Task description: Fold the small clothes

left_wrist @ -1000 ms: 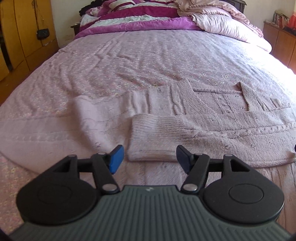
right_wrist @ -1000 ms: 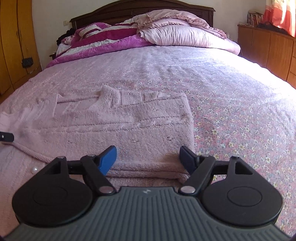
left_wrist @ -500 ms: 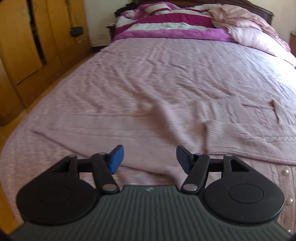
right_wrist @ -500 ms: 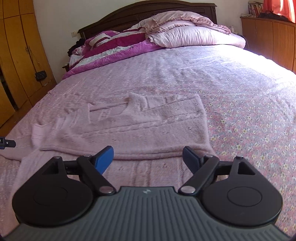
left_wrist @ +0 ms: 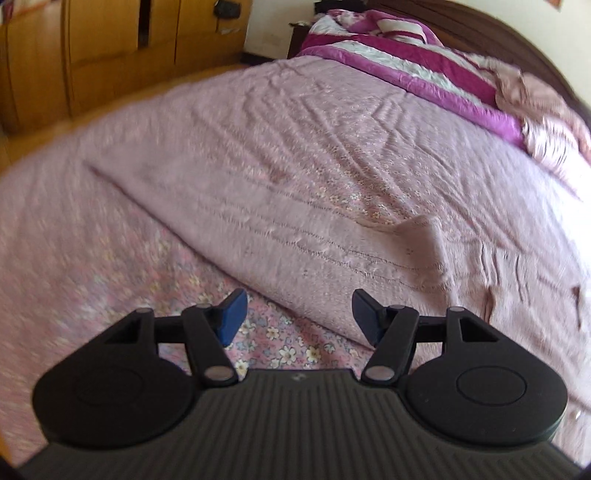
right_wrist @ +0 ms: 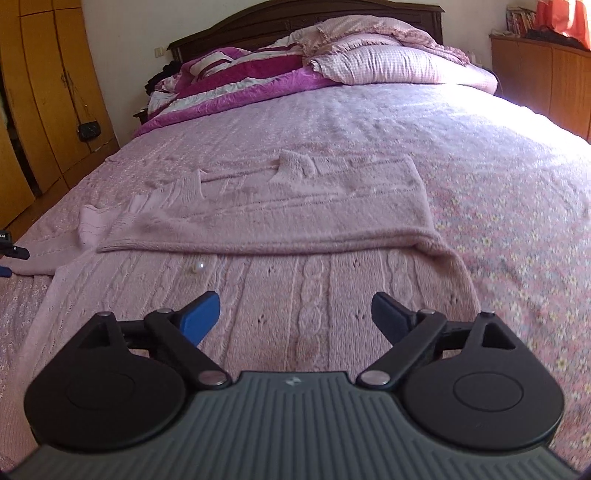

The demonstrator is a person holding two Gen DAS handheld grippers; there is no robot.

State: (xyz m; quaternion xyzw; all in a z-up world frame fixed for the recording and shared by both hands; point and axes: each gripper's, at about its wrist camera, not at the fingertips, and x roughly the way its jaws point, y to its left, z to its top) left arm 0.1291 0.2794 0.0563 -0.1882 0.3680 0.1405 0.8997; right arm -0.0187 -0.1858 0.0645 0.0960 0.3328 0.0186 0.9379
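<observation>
A pale pink knitted cardigan [right_wrist: 295, 221] lies flat on the floral bedspread [right_wrist: 517, 229], its right half folded over the front panel, with a pearl button [right_wrist: 200, 265] showing. In the left wrist view its left sleeve [left_wrist: 295, 236] stretches out flat towards the bed's left side. My left gripper [left_wrist: 297, 314] is open and empty, just before the sleeve's near edge. My right gripper [right_wrist: 293, 312] is open and empty, over the cardigan's cable-knit lower part. The left gripper's tip shows at the right wrist view's left edge [right_wrist: 9, 251].
Folded magenta and white quilts [right_wrist: 236, 85] and a pink checked pillow [right_wrist: 376, 62] lie by the dark headboard [right_wrist: 295, 22]. Wooden wardrobes [left_wrist: 92, 48] stand left of the bed, a wooden cabinet [right_wrist: 546, 81] on the right.
My left gripper has swung left from the folded cuff to the outstretched left sleeve. My right gripper has drawn back towards the cardigan's hem. Both stayed open.
</observation>
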